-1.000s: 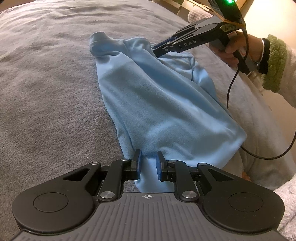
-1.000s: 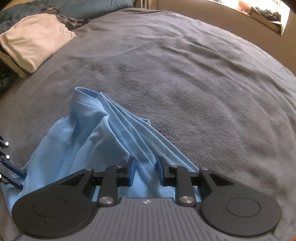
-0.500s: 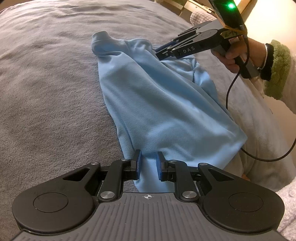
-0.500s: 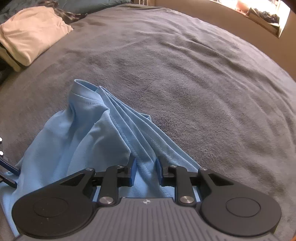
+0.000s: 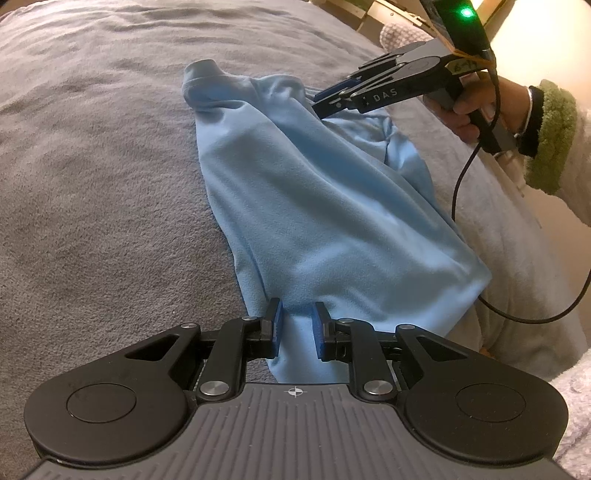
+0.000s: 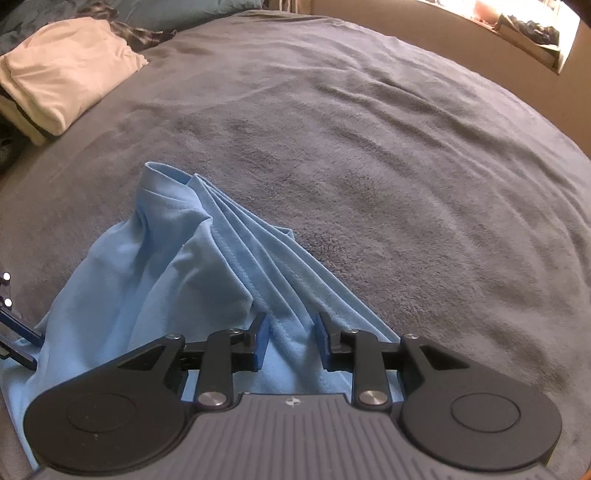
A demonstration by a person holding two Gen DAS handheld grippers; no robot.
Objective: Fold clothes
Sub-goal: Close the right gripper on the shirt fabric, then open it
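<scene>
A light blue shirt lies bunched on a grey blanket. My left gripper is shut on the shirt's near hem, the cloth pinched between its blue pads. My right gripper holds the opposite edge, with pleated cloth running between its pads; its jaws stand a little wider apart. The right gripper also shows in the left wrist view, raised at the shirt's far side. The collar points away from the right gripper.
A folded cream garment sits at the far left of the blanket, on other dark fabric. A black cable hangs from the right gripper. A wooden frame and a lit sill border the bed.
The right gripper's jaws have widened slightly around the pleated cloth. The right gripper has drifted a little to the right in the left wrist view. The left gripper keeps its grip.
</scene>
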